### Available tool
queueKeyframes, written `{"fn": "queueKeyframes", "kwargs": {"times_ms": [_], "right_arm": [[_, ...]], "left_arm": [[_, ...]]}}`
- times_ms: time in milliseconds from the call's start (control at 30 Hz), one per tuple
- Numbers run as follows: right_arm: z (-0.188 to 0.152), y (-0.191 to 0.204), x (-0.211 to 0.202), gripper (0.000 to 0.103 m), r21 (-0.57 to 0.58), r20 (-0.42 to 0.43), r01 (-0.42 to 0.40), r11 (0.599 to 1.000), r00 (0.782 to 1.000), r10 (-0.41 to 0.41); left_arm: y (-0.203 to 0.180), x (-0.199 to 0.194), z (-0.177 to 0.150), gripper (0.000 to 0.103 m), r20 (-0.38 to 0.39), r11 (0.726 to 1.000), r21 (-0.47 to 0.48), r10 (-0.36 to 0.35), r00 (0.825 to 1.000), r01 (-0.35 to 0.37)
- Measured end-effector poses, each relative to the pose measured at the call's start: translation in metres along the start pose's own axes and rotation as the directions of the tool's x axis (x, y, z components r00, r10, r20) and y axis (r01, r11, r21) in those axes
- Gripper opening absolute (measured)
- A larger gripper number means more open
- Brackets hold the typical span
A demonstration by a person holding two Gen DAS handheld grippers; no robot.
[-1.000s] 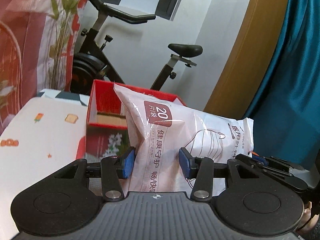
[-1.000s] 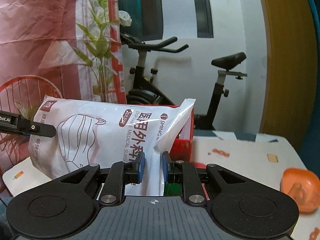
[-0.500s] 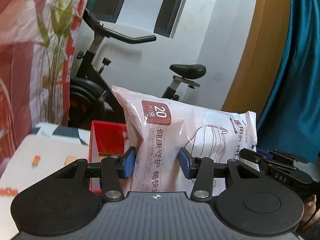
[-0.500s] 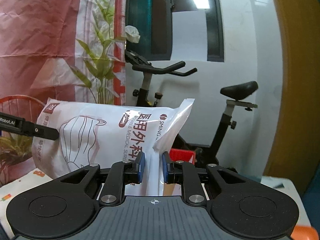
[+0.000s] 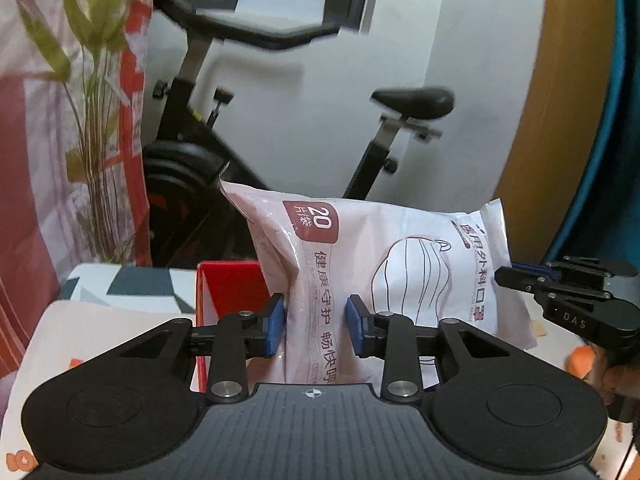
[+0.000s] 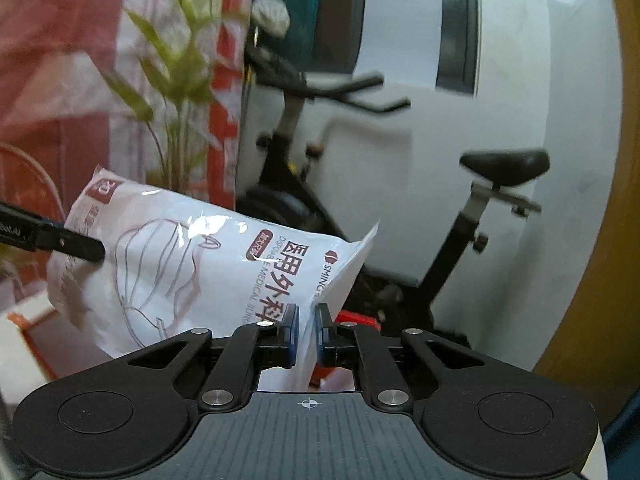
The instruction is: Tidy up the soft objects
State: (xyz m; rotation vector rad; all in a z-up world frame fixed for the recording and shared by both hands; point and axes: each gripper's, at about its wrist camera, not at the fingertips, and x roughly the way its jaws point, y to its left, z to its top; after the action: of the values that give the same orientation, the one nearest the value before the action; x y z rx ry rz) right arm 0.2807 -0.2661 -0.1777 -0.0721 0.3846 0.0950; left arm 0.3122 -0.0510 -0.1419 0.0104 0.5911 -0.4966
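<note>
Both tongs clamped on mask bag [image 5: 384, 264], lifted higher than before, red box [image 5: 228, 292] lower in view

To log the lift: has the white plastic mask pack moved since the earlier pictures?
Yes. The white plastic mask pack has gone up: the red cardboard box, earlier level with it, now sits lower beside it. Both grippers keep holding it.

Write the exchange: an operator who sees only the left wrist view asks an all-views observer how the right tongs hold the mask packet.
Operator: My left tongs clamp the mask packet. Where do the right tongs grip?
Observer: The right tongs are shut on the flat sealed flap at its other end.
Operator: Any readable Latin print on that side?
Observer: Yes, "SMING" beside the flap, and "MEDICAL" along the Chinese lettering.
</note>
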Motion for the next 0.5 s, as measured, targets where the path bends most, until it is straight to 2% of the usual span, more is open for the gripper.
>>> {"fn": "queueKeyframes", "kwargs": {"times_ms": [167,267,367,500], "right_arm": [[-0.013,0.002,0.051,0.008,-0.013,-0.115,0.002,1.0,0.993,-0.004],[-0.02,0.003,0.071,0.006,-0.012,-0.153,0.01,1.0,0.988,-0.011],[-0.025,0.003,0.085,0.006,-0.011,-0.178,0.008,1.0,0.984,-0.01],[-0.027,0.006,0.096,0.006,-0.047,-0.209,-0.003,0.999,0.978,-0.007]], "left_arm": [[0.007,0.04,-0.003,0.034,-0.1,0.998,0.022,0.054,0.993,-0.052],[0.01,0.054,-0.003,0.033,-0.135,0.996,0.048,0.076,0.988,-0.07],[0.01,0.063,-0.003,0.027,-0.157,0.991,0.097,0.109,0.982,-0.095],[0.011,0.076,-0.004,0.026,-0.204,0.986,0.129,0.133,0.97,-0.109]]}}
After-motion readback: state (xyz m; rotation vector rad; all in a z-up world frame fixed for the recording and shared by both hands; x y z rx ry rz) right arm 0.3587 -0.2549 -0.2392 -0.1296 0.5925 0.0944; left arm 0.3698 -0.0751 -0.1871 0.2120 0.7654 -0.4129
